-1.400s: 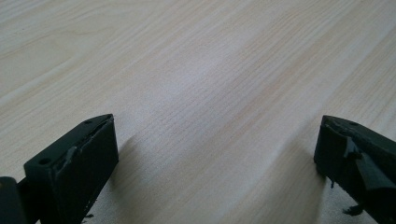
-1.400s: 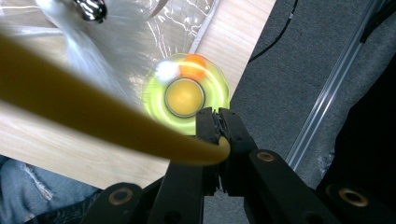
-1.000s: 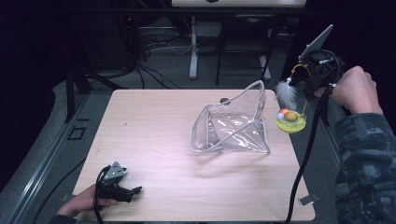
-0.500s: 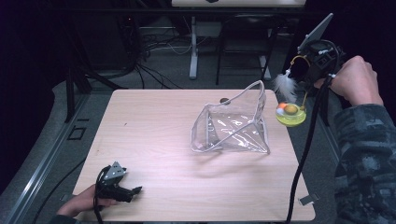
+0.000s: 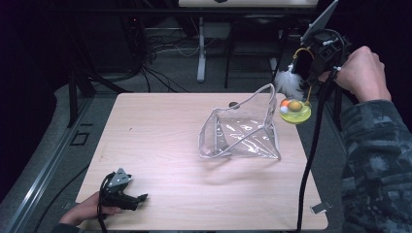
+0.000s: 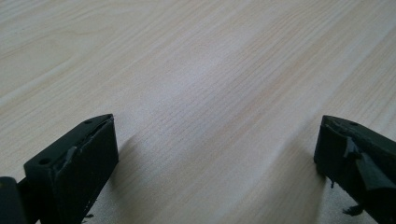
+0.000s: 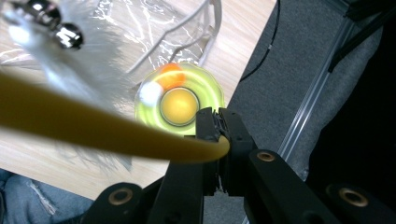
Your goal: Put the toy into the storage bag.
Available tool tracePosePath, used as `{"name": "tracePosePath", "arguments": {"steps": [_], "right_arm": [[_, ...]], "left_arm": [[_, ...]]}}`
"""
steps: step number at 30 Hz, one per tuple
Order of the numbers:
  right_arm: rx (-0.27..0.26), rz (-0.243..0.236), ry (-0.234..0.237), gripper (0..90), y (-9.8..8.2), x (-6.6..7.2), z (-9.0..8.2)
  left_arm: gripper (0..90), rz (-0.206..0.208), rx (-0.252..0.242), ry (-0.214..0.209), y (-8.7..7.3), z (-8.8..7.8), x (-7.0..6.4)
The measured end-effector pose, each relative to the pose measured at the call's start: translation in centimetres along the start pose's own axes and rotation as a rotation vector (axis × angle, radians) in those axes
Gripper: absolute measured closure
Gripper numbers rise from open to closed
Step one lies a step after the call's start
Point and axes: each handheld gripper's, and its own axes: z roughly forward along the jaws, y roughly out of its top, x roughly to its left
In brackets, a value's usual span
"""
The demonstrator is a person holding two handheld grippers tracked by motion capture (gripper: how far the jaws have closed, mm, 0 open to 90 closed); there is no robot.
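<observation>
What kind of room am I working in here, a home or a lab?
Most likely a lab or recording workspace, not a home: a plain wooden table stands on grey carpet, loose cables trail across the floor behind it, and metal stand legs and a floor rail surround it, with dark surroundings.

Light wooden rectangular counter (image 5: 160, 145) with pale grain, standing on grey carpeted floor (image 5: 48, 160). Near the middle-right of the counter, a crumpled clear plastic pouch with pale edging (image 5: 243, 133), its mouth propped open and rising toward the far right corner; just beyond it, a small dark round spot (image 5: 233, 104) near the far edge. At the near left corner, resting on the wood, a black left claw (image 5: 138, 199) with jaws spread wide and nothing between them.
</observation>
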Motion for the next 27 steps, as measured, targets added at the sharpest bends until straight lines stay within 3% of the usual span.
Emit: {"name": "tracePosePath", "arguments": {"steps": [15, 27], "right_arm": [[-0.038, -0.073, 0.009, 87.4, 2.3, 3.1, -1.1], [-0.059, -0.114, 0.033, 87.3, 3.8, 5.0, -0.9]], "left_arm": [[0.0, 0.0, 0.0, 0.0, 0.0, 0.0, 0.0], [0.0, -0.001, 0.0, 0.0, 0.0, 0.0, 0.0]]}}
